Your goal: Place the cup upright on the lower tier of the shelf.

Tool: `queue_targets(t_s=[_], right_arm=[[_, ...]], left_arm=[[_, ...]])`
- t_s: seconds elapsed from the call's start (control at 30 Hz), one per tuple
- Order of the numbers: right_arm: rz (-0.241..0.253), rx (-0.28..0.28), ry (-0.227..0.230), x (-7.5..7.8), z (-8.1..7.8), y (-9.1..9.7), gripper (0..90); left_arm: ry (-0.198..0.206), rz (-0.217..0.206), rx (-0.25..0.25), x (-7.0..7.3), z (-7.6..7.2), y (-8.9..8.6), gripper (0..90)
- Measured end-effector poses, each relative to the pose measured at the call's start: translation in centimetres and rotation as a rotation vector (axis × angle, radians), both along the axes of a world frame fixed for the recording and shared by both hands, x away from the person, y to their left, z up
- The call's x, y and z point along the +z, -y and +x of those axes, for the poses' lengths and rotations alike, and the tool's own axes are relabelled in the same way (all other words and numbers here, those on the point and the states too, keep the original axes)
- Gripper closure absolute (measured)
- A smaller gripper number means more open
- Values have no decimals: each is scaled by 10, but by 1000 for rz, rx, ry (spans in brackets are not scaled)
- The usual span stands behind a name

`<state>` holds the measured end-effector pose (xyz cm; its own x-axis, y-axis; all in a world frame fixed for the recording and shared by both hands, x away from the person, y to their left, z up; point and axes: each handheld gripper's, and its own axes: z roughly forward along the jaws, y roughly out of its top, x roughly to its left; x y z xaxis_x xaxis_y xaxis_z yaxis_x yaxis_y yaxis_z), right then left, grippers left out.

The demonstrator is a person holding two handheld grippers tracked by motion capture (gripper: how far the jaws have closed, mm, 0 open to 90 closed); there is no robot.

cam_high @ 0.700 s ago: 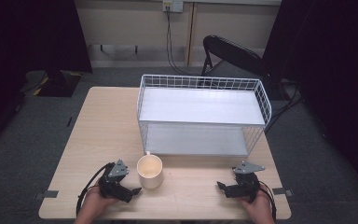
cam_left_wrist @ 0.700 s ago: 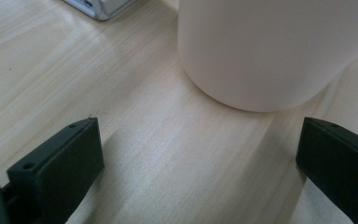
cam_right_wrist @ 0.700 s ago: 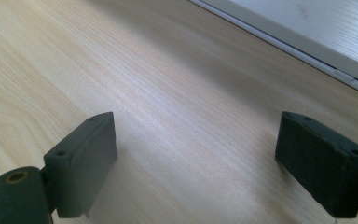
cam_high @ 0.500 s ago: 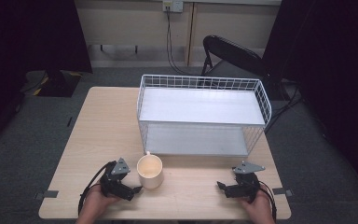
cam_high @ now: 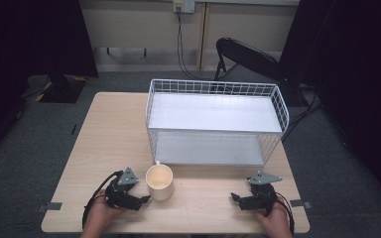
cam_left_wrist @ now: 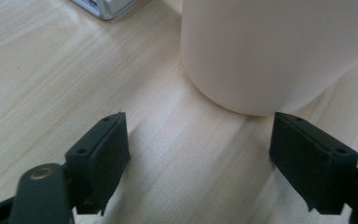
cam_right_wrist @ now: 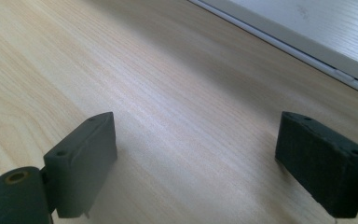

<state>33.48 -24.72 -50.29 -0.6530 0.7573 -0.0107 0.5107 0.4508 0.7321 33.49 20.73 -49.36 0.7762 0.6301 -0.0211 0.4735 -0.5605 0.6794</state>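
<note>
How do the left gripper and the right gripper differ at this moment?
The left gripper points at the cream mug, almost reaching it; the right gripper has only bare table ahead. The left lies nearer the table's left edge, the right nearer its right edge. Both are open, held low.

On the desk stand one cream mug and one white wire rack with two shelves. One black folding chair sits behind.
</note>
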Motion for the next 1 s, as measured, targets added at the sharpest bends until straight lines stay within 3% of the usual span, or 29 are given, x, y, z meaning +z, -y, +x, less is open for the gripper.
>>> queue_targets(t_s=[0.3,0.4,0.43,1.0], right_arm=[[0,0,0,0,0,0,120],[0,0,0,0,0,0,119],[0,0,0,0,0,0,120],[0,0,0,0,0,0,119]], left_arm=[[58,-94,27,22,-4,-8,229],[68,-95,30,25,-5,-9,228],[60,-120,35,28,-5,-10,233],[96,-197,44,55,-10,-14,258]])
